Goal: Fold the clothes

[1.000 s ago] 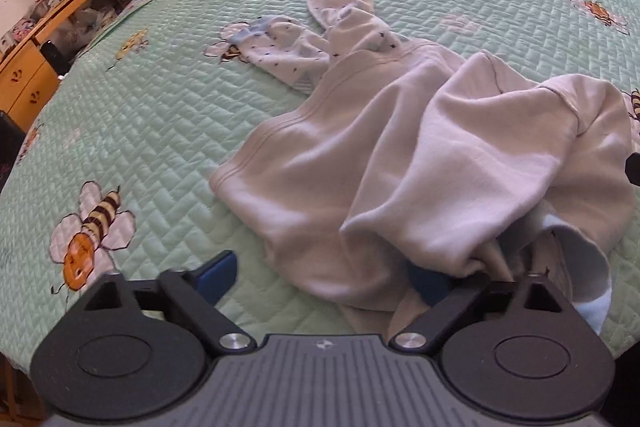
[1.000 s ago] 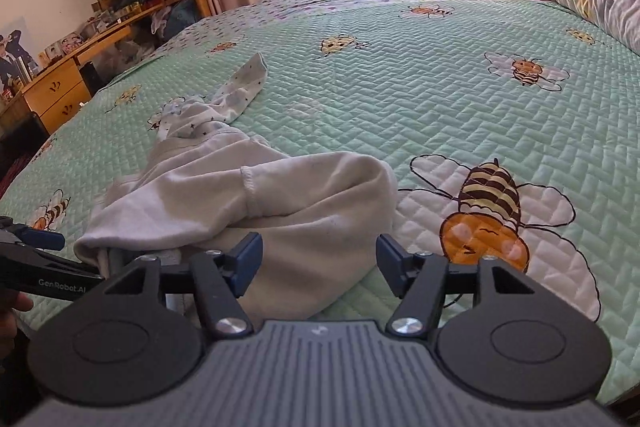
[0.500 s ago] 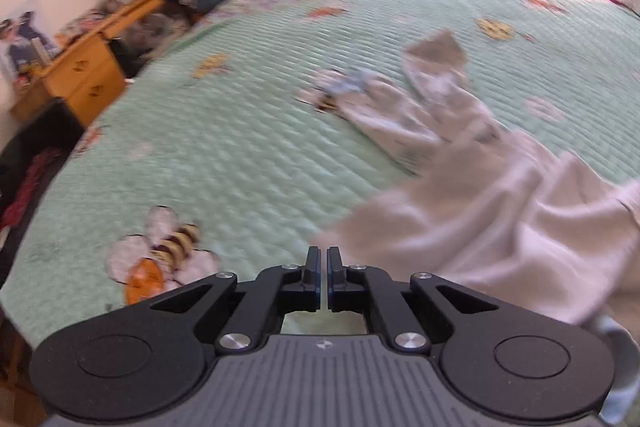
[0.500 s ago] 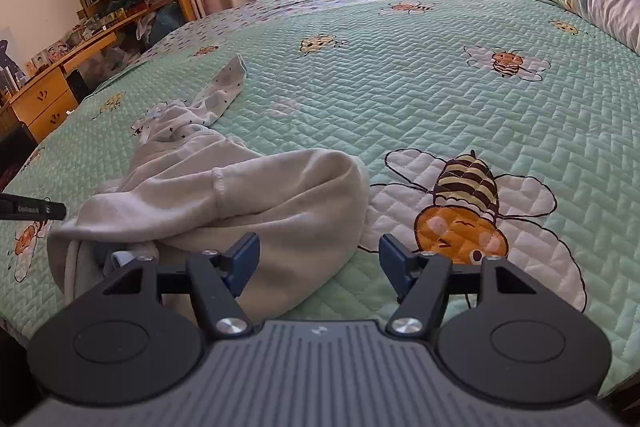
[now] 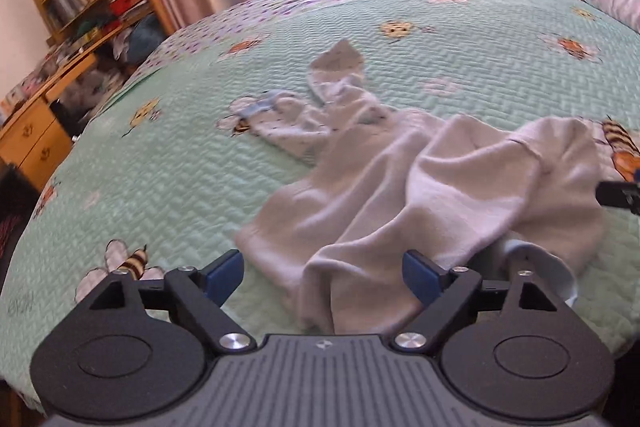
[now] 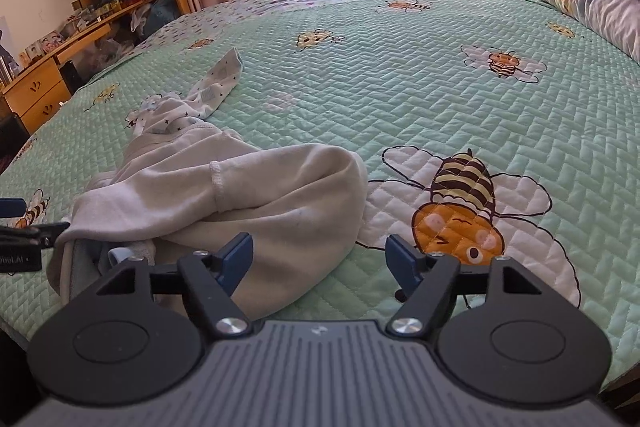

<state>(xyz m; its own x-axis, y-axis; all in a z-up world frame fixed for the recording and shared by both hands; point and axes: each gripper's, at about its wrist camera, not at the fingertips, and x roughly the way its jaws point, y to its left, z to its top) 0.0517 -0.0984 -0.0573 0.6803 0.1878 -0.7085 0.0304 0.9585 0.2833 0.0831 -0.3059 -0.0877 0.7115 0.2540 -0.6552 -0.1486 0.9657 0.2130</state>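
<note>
Half a second on, the left tool (image 5: 323, 277) has gone from pressed together to spread wide, and it now faces the crumpled cream garment (image 5: 432, 203) again, on the green quilted bed (image 5: 160, 163) near its front edge. Nothing sits between its blue pads, though a loose fold of the cloth lies just beyond them. The right tool (image 6: 319, 261) is likewise spread and empty, with its left pad over the garment's near hem (image 6: 280, 267). The garment lies bunched, not flat, and its long axis runs from the bed's front edge toward the far left corner. It meets a smaller star-dotted piece (image 6: 188, 107) further up the bed. From the left tool the heap lies ahead and to the right; from the right tool it lies ahead and to the left, so the cloth sits between the two. Both are close, and the left tool looks squarely lined up on the nearest fold
</note>
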